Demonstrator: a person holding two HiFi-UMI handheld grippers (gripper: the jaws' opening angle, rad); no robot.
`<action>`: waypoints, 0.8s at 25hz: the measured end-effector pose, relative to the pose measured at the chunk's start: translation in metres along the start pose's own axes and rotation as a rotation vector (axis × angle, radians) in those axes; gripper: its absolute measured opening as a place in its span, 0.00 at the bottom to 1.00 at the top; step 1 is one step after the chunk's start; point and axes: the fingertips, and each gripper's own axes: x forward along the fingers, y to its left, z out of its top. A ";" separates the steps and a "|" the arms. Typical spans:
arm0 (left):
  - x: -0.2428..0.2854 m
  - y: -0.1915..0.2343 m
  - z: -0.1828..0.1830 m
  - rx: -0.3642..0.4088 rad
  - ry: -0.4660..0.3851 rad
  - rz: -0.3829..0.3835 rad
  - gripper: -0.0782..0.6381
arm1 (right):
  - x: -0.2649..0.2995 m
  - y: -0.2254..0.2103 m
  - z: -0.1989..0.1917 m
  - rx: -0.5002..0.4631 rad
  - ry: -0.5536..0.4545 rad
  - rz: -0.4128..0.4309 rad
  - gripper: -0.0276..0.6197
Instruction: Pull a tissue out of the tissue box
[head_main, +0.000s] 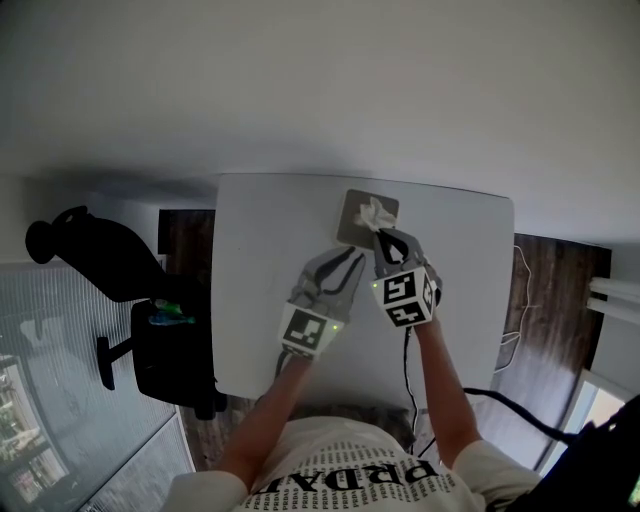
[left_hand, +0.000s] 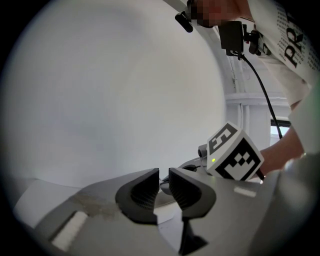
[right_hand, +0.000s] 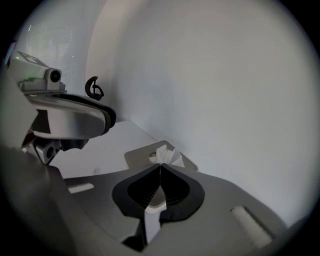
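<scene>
A flat grey tissue box (head_main: 353, 214) lies at the far side of the white table (head_main: 255, 300), with a white tissue (head_main: 377, 212) sticking up from its slot. My right gripper (head_main: 382, 237) reaches to the box's near edge. In the right gripper view the jaws are shut, and their tips (right_hand: 160, 166) pinch the bottom of the tissue (right_hand: 168, 156) above the box (right_hand: 137, 155). My left gripper (head_main: 353, 258) hovers just left of it over bare table. Its pads (left_hand: 145, 189) stand a narrow gap apart with nothing between them.
A black office chair (head_main: 160, 350) and a dark curved object (head_main: 85, 250) stand on the floor left of the table. A black cable (head_main: 505, 402) runs off to the right over wood flooring. The right gripper's marker cube (left_hand: 235, 156) sits close beside the left jaws.
</scene>
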 end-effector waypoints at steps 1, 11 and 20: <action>0.000 -0.001 0.000 0.004 0.001 -0.003 0.19 | -0.002 0.000 0.000 0.000 0.002 -0.001 0.06; -0.008 -0.010 0.018 0.003 -0.019 -0.012 0.19 | -0.030 -0.001 0.022 0.002 -0.026 -0.021 0.06; -0.037 -0.030 0.046 0.038 -0.050 -0.017 0.19 | -0.087 0.015 0.049 0.032 -0.078 -0.050 0.06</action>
